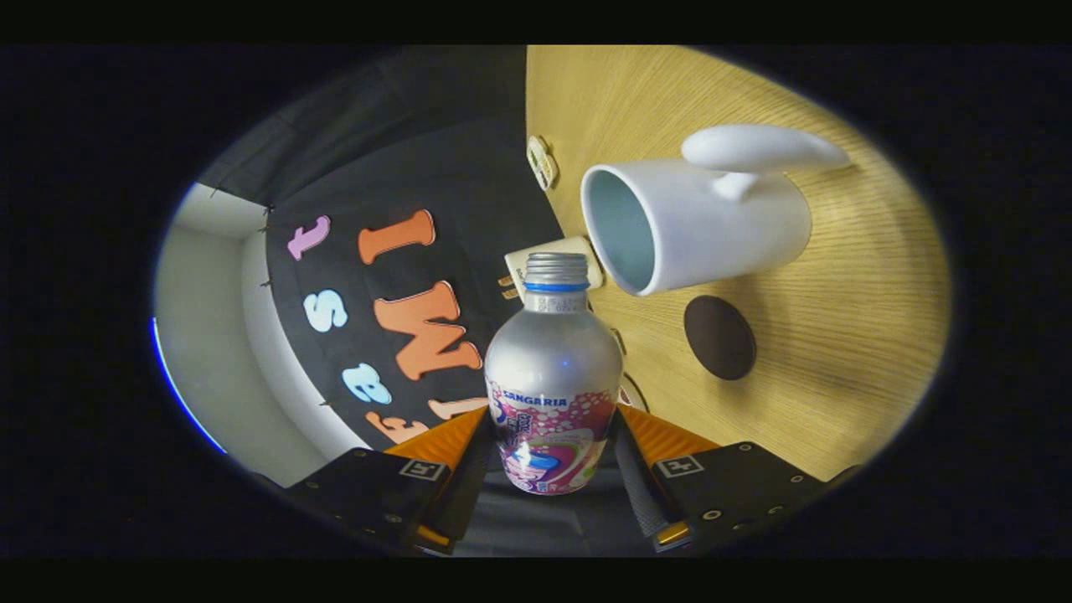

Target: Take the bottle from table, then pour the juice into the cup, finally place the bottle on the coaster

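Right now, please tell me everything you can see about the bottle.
The bottle is silver metal, it seems, with rounded shoulders, a narrow threaded neck and a blue ring under the thread. It has no cap; the mouth is open. A pink and white printed label with bubbles wraps its lower body. It sits between the two jaws of the gripper, which press on both sides of the label. The view is rolled sideways with the gripper, so the bottle is tipped, its mouth pointing toward the open end of the white cup, close to its rim.

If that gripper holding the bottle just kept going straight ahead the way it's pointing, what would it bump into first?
The gripper is shut on the bottle, so the bottle's open neck leads. Just beyond it lies a small cream box, with the white cup beside that. Probably the box first, though depth is hard to judge here.
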